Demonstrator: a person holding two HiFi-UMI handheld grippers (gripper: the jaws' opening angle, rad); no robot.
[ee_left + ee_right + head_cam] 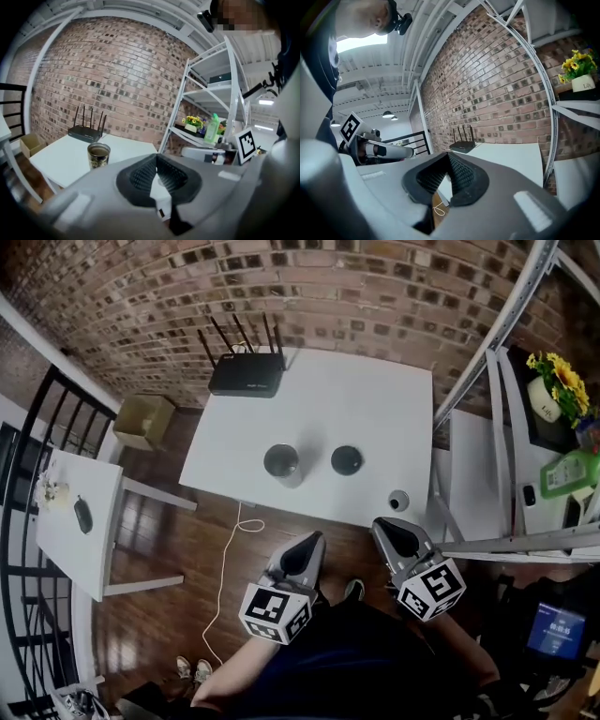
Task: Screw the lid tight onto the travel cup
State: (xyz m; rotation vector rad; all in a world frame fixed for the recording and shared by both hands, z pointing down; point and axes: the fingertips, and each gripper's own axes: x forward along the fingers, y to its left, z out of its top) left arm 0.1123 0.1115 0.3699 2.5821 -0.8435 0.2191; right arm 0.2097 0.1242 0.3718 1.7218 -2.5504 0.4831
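1. My left gripper (pixel 305 552) hangs in front of the near edge of the white table (pixel 375 404), above the wooden floor (pixel 187 549); its jaws are pressed fully together, with nothing between the pads.
2. My right gripper (pixel 397 538) is level with it on the right, just short of the table's near right corner; its jaws are likewise closed tight and hold nothing.
3. The travel cup (pixel 281 463) stands upright near the middle of the table, towards the near edge, its mouth uncovered; in the left gripper view it shows ahead and left of my closed jaws, well apart from them.
4. The lid (pixel 347 460) lies flat on the table just to the right of the cup, apart from it; neither gripper touches it.
5. A small round object (pixel 398 500) sits near the table's near right corner, close in front of my right gripper; I cannot tell what it is.
6. A black router (pixel 247 372) with four upright aerials rests at the far left corner of the table, against the brick wall (pixel 309 287).
7. A cardboard box (pixel 143 420) stands on the floor left of the table; a white cable (pixel 228 563) trails across the boards below the near edge.
8. A metal shelf (pixel 511 324) rises to the right, bearing yellow flowers (pixel 560 374) and a green bottle (pixel 567 472).
9. A white side table (pixel 70 540) stands at far left.
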